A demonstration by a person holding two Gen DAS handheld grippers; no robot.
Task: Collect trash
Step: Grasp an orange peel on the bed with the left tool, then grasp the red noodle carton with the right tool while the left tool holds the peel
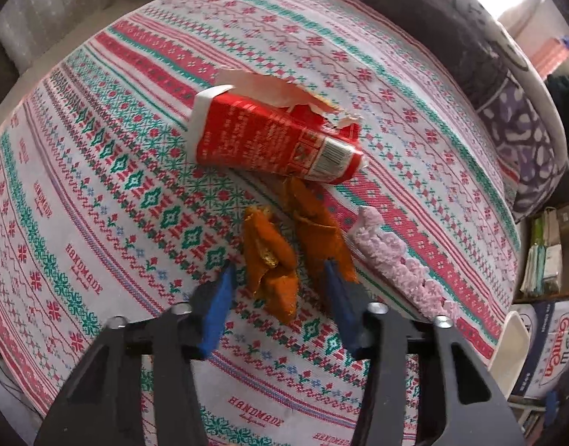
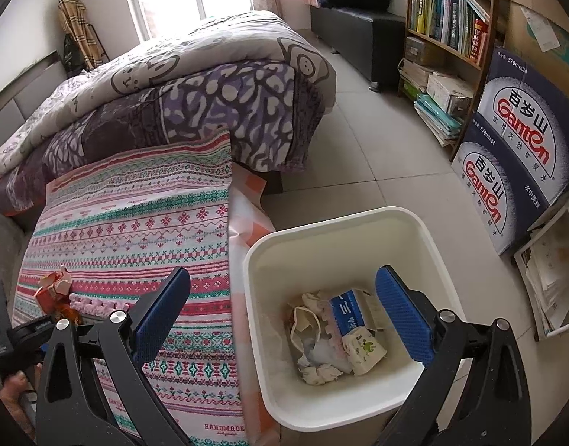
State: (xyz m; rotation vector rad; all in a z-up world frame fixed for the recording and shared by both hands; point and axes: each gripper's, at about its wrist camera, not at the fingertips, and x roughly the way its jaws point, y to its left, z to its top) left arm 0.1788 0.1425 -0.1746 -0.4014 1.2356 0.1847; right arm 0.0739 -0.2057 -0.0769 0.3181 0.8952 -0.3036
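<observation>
I have the left gripper (image 1: 280, 290) pointing steeply down at the patterned cloth (image 1: 98, 171), its 2 blue pads straddling the near piece of orange peel (image 1: 271, 260). The jaws are part-way in and, as far as I can see, not yet pressing on that peel, so I count them as open around it. The second peel (image 1: 321, 234) lies just beside the first, and the right-hand pad seems to overlap its edge; I cannot tell if they touch. Beyond the peels lies the torn red carton (image 1: 277, 141) on its side, and to their right a pink strip of foam (image 1: 395, 260) near the cloth's edge. I judge these 4 bits are clustered so each can be taken in turn from one spot.

My right gripper (image 2: 284, 312) is tilted down over the white bin (image 2: 258, 260), which stands on the floor just beside the cloth's edge, close enough for short carries. Its jaws are wide apart and empty. Inside the bin lie crumpled tissues (image 2: 321, 371) and a blue-and-white box (image 2: 349, 316), so part of the collecting looks done.
</observation>
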